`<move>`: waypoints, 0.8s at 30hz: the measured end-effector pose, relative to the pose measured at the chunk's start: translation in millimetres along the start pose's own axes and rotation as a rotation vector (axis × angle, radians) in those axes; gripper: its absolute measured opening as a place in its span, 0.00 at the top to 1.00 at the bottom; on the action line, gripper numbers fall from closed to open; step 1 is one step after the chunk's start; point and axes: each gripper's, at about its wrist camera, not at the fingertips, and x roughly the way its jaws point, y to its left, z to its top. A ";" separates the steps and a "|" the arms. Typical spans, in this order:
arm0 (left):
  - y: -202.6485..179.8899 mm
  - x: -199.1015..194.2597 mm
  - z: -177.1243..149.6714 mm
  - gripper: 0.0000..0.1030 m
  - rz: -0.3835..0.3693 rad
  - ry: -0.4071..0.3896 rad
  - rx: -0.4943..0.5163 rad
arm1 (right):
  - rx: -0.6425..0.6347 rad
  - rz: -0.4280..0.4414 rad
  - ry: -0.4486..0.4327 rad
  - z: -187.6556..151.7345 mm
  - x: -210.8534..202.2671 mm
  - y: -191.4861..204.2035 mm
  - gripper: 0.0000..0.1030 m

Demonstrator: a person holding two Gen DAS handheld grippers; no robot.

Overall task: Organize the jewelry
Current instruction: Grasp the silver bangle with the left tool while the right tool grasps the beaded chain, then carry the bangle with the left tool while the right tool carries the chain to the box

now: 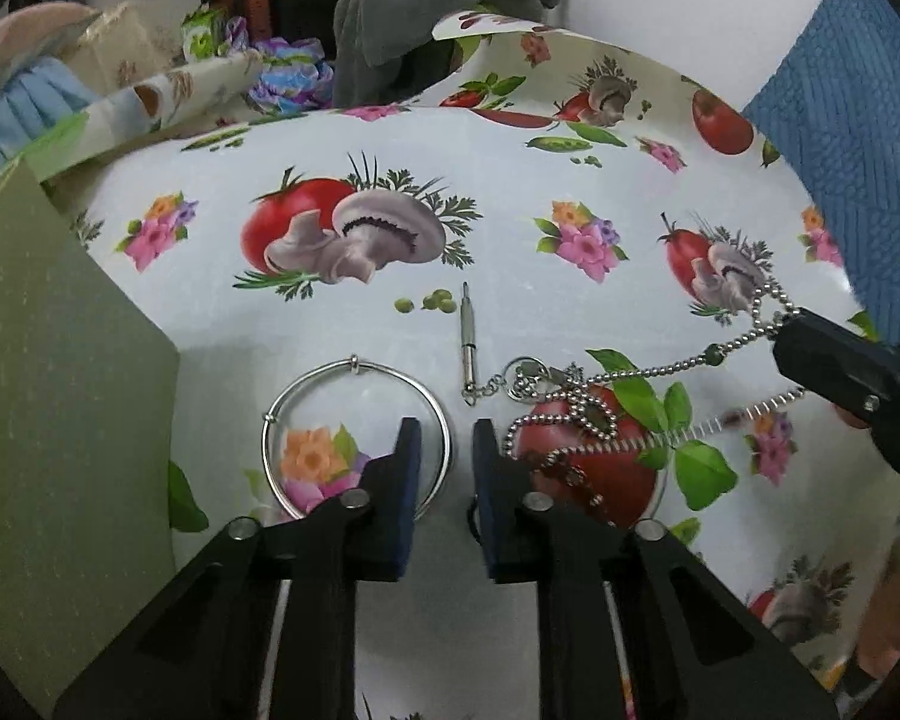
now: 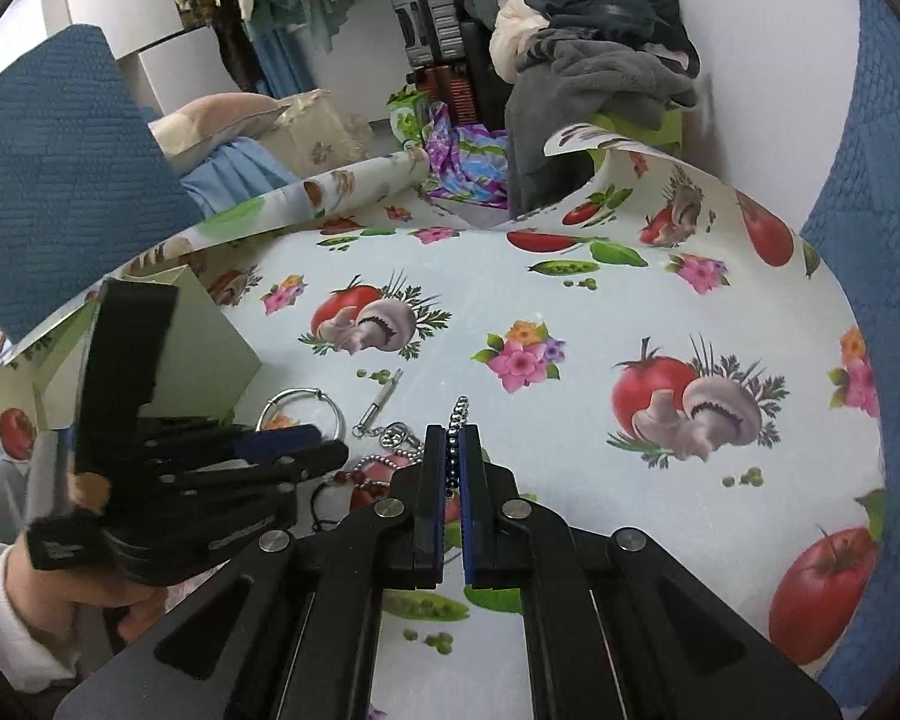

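Silver ball chain pinched in right gripper, fingers clamped on it, rest trailing across tabletop tangle. Left gripper fingers nearly together, nothing between, over bangle rim. Lift chain slowly, watch snag on keyring.

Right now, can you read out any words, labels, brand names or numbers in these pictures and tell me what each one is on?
None can be read.
Green box behind the table: it has print, too blurred to read.
Strap at the left gripper: a faint mark, too blurred to read.
Tablecloth: pictures only, no words.
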 end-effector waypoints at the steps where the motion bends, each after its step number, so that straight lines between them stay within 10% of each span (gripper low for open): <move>1: -1.2 0.7 -1.0 0.96 0.007 -0.004 0.005 | 0.001 -0.002 0.002 -0.3 -0.4 0.8 0.98; 24: 20.1 -123.2 32.9 0.98 -0.209 -0.140 -0.123 | 0.018 0.039 -0.147 56.4 -82.3 44.3 0.98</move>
